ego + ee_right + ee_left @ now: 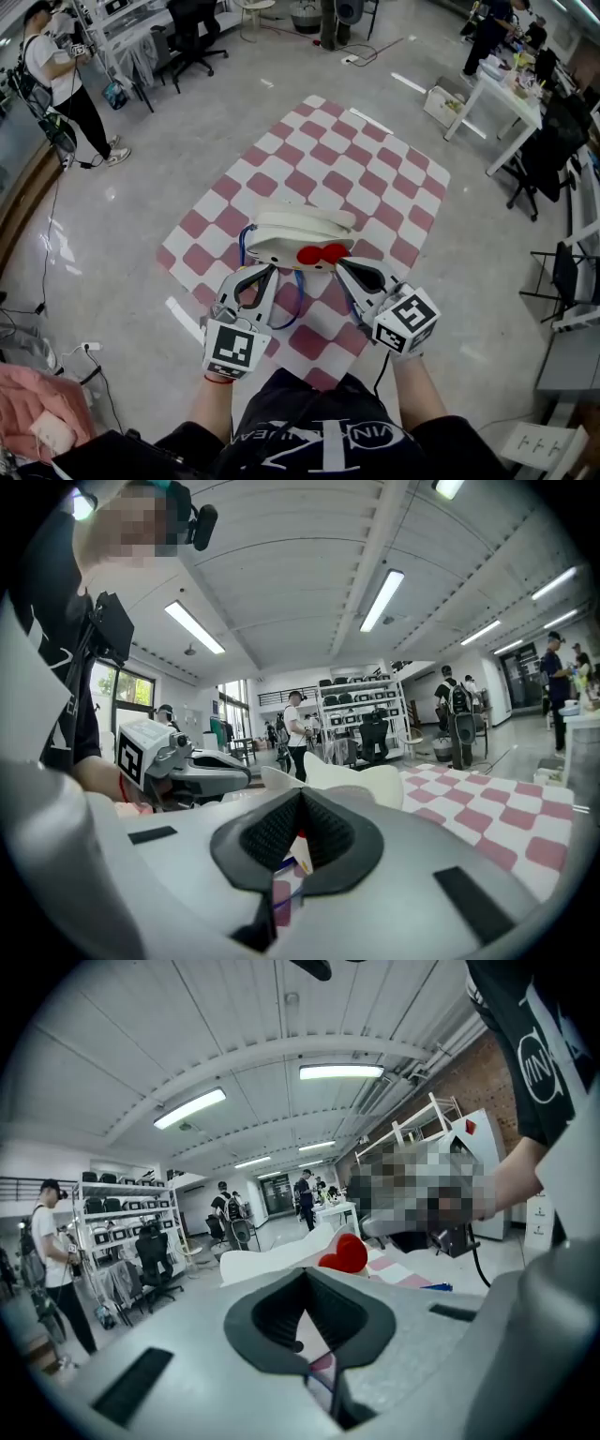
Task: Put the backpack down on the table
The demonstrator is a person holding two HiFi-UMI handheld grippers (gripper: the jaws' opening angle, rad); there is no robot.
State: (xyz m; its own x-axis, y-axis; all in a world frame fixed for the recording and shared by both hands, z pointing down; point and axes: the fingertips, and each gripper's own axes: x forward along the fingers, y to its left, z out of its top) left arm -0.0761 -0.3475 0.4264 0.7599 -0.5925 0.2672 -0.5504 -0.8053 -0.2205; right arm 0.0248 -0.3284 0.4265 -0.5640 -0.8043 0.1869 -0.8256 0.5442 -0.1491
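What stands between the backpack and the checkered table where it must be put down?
Nothing visible does. The white backpack, gripped by the left tongs and the right tongs, is over the checkered table, whose top shows bare around it. The patch directly under the backpack is hidden.

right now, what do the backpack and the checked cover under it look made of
The backpack: smooth white shell, likely faux leather or plastic; it holds a rounded shape with a soft sheen. The checked cover: probably thin matte cloth; no glare, unlike the shiny floor.

backpack (298,236) over the table (398,183); left gripper (271,272) at its near left; right gripper (341,267) near right
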